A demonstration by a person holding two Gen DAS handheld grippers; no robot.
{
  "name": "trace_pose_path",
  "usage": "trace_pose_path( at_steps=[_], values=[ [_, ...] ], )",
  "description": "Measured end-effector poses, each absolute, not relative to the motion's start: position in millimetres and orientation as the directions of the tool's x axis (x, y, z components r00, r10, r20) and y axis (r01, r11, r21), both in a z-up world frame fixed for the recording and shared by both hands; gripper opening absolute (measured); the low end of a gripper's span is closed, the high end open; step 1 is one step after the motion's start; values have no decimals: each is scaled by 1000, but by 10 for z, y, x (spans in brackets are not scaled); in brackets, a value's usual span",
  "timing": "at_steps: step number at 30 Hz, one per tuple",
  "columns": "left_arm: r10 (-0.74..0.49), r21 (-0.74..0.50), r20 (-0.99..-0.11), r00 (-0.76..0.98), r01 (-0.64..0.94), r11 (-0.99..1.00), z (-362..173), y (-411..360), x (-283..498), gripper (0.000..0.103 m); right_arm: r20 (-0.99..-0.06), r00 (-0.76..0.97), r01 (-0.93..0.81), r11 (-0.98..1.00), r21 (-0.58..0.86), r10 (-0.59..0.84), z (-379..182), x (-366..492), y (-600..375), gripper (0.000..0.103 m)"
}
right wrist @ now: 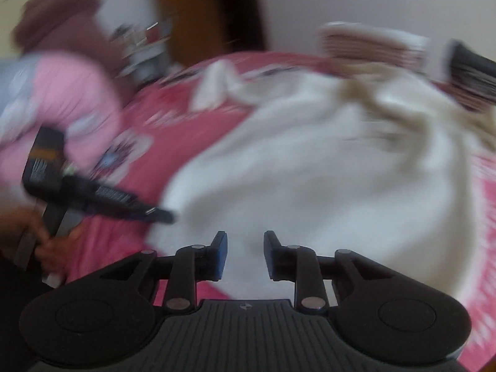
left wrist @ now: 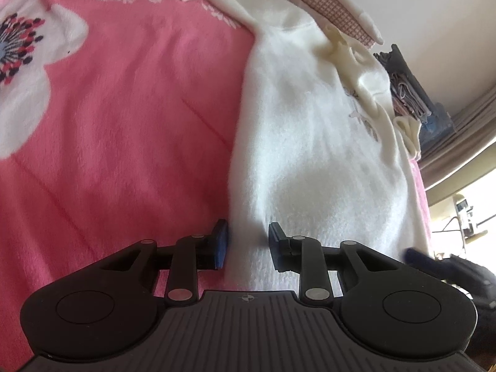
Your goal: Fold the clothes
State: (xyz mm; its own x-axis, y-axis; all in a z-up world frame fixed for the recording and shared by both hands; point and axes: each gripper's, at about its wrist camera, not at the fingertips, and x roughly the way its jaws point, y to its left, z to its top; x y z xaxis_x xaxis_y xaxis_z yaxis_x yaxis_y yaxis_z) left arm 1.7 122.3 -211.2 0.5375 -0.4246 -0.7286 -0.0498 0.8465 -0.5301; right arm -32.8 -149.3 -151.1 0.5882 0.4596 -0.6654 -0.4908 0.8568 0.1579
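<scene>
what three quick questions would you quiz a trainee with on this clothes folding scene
1. True or false: the white garment lies spread on a pink flowered blanket.
2. In the left wrist view, what sits past the far end of the garment? A) a folded checked cloth B) a blue bucket C) a pair of shoes
3. Short answer: are the jaws of the right hand-held gripper open or shut?

Key: 1 true. 2 A. 3 open, with the pads apart over the garment and gripping nothing.
</scene>
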Motion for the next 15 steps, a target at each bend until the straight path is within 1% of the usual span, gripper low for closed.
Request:
trace_pose_path(
  at_steps=[1, 2, 3, 5, 7, 9, 11, 13, 14, 15],
  values=[
    [-423, -529, -732, 535, -55, 847, -2112, 1226, 24, 16, -675, 567, -533, 835, 138, 473, -1552, -305, -1363, 29],
    [-426, -535, -735, 527, -66, 842, -2114, 1234, 39, 13, -683, 548, -572, 812, 116, 483, -1594, -286, -1241, 32],
    [-436, -549, -736, 518, -80, 832, -2114, 1247, 56, 9, -687, 537, -605, 791, 89, 489, -1637, -275, -1140, 40],
    [-456, -576, -736, 500, -110, 810, -2113, 1273, 90, 8, -688, 524, -662, 748, 43, 502, -1701, -311, -952, 49],
    [-483, -609, -731, 481, -141, 781, -2107, 1308, 122, 7, -686, 516, -707, 707, -4, 513, -1757, -316, -784, 50],
    [-518, -648, -719, 464, -176, 741, -2104, 1357, 150, 7, -684, 510, -747, 663, -51, 522, -1812, -327, -624, 54],
    [-553, -685, -701, 450, -209, 698, -2102, 1406, 176, 7, -681, 513, -773, 626, -102, 522, -1880, -349, -504, 54],
    [-581, -712, -677, 452, -203, 672, -2067, 1403, 209, 7, -678, 522, -790, 593, -155, 518, -1967, -356, -387, 54],
    [-594, -725, -665, 453, -200, 659, -2050, 1402, 225, 7, -671, 540, -786, 590, -185, 508, -2004, -358, -350, 52],
    [-607, -738, -651, 456, -192, 647, -2030, 1398, 242, 7, -664, 558, -780, 587, -215, 498, -2040, -359, -314, 45]
  ],
)
